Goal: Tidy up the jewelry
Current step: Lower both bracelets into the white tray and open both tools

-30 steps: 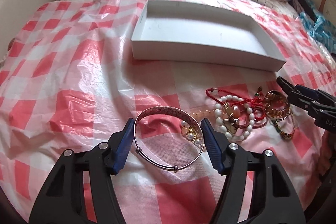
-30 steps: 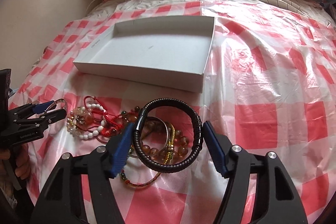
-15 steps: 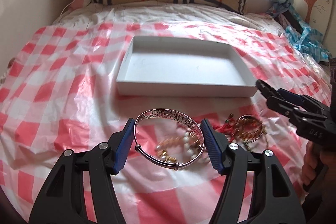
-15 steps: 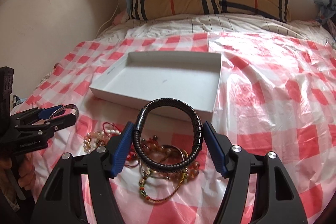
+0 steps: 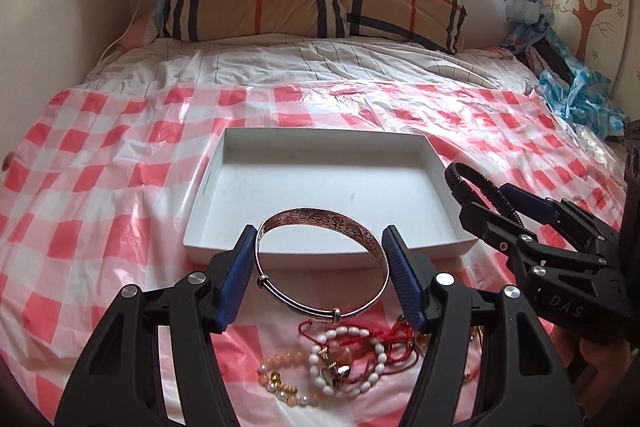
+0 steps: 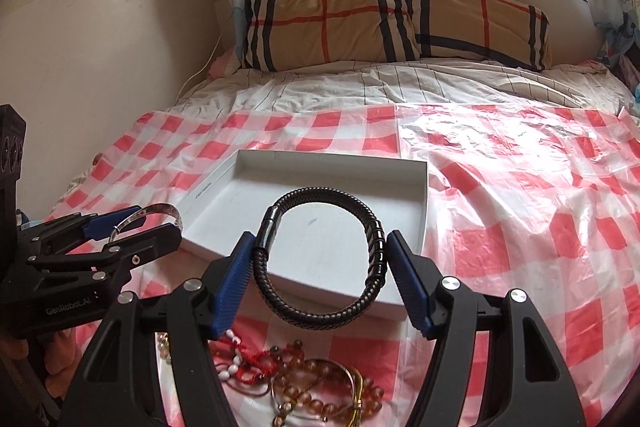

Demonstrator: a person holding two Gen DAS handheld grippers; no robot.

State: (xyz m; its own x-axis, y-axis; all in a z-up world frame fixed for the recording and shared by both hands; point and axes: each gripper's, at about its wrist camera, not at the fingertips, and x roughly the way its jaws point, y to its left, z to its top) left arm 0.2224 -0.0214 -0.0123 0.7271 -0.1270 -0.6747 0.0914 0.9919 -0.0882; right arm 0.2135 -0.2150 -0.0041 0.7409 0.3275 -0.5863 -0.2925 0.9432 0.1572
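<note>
We hold the silver bangle (image 5: 322,267) in the left tongs (image 5: 322,277) and the black bracelet (image 6: 322,255) in the right tongs (image 6: 322,281), both clamped, above the box's (image 5: 208,247) near edge; other jewelry (image 5: 340,363) lies nearer on the bed (image 5: 100,167).

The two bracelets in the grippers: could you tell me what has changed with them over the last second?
Both were lifted off the jewelry pile and carried toward the white box: the silver bangle in the left gripper and the black braided bracelet in the right gripper now hang in front of it. Both grips stayed closed, and the box is still empty.
</note>
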